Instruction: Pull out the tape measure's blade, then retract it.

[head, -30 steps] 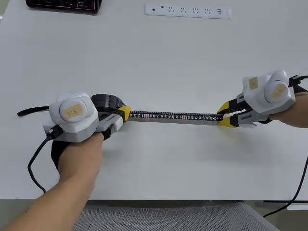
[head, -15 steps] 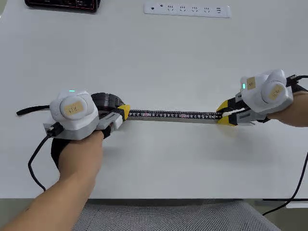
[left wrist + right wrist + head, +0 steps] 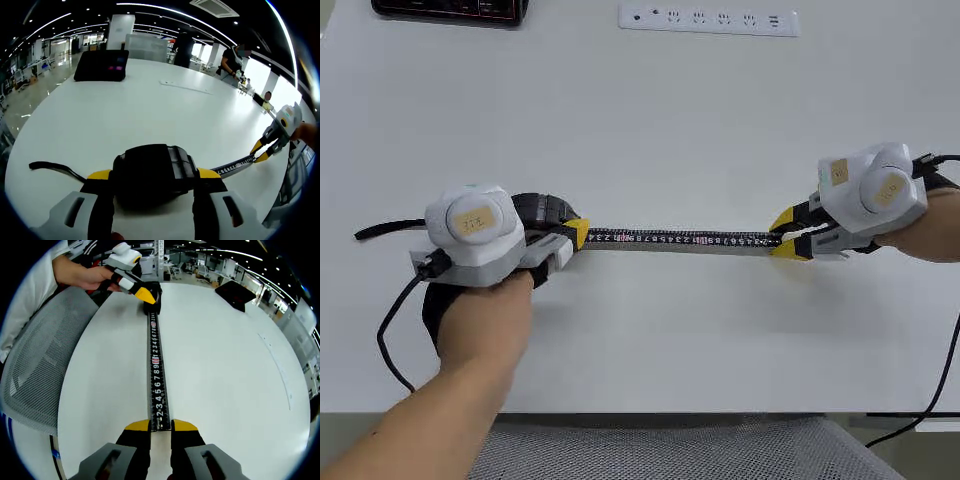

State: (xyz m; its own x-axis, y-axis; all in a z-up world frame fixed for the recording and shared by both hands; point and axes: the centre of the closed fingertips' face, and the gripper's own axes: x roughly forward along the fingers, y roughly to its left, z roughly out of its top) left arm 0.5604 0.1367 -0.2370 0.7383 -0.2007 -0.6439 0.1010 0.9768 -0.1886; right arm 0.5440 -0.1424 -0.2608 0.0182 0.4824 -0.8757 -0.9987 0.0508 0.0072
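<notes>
A black tape measure case (image 3: 544, 212) rests on the white table, and my left gripper (image 3: 572, 234) is shut on it; up close the case (image 3: 152, 171) sits between the yellow-tipped jaws. Its black numbered blade (image 3: 685, 239) runs out flat to the right, just above the tabletop. My right gripper (image 3: 786, 236) is shut on the blade's end. In the right gripper view the blade (image 3: 157, 365) stretches away from my right gripper (image 3: 160, 426) to the case (image 3: 153, 291) and the left gripper (image 3: 140, 292). The right gripper (image 3: 262, 151) shows at the far right of the left gripper view.
A white power strip (image 3: 708, 19) lies at the table's far edge, and a black device (image 3: 450, 9) sits at the far left. A black wrist strap (image 3: 386, 230) trails left from the case. A grey mesh chair (image 3: 650, 448) stands at the near edge.
The right gripper has drifted slightly up and left with the blade's end. The left gripper and case have stayed in place.
</notes>
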